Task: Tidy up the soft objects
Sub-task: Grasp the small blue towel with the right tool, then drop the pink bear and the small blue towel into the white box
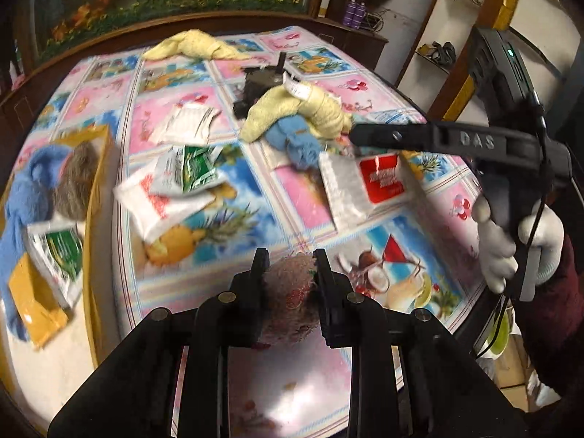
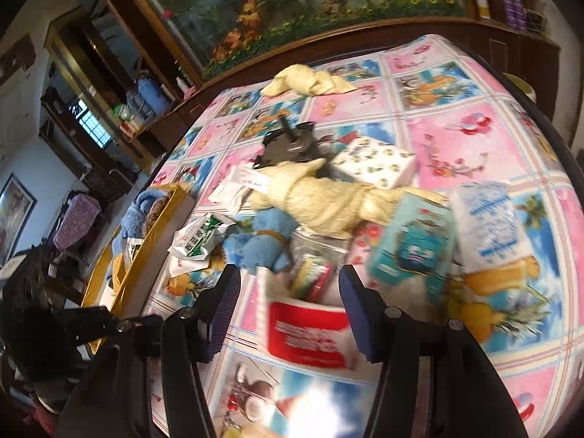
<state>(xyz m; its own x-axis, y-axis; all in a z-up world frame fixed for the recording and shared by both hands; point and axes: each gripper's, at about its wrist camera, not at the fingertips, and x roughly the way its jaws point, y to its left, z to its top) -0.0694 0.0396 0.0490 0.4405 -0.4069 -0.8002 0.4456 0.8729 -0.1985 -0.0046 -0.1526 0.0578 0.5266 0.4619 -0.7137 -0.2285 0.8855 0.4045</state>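
Observation:
My left gripper (image 1: pixel 290 273) is shut on a pink-brown fuzzy cloth (image 1: pixel 288 295) with red spots, held above the near edge of the table. My right gripper (image 2: pixel 290 284) is open and empty above a white tissue pack with a red label (image 2: pixel 306 332); it also shows in the left wrist view (image 1: pixel 352 135) as a black arm over the pile. Beyond it lie a pale yellow plush (image 2: pixel 325 197) (image 1: pixel 292 109) and a blue plush (image 2: pixel 259 241) (image 1: pixel 295 142). A yellow box (image 1: pixel 95 189) at the left holds a blue plush (image 1: pixel 29 189) and a brown furry one (image 1: pixel 76 179).
The table wears a pink and blue picture cloth (image 1: pixel 299 197). White and green packets (image 1: pixel 182 175) lie at the left. A teal pack (image 2: pixel 412 248), a clear-wrapped pack (image 2: pixel 489 226), a patterned tissue box (image 2: pixel 379 160) and a black object (image 2: pixel 288 142) crowd the middle. A yellow towel (image 1: pixel 189 45) lies at the back.

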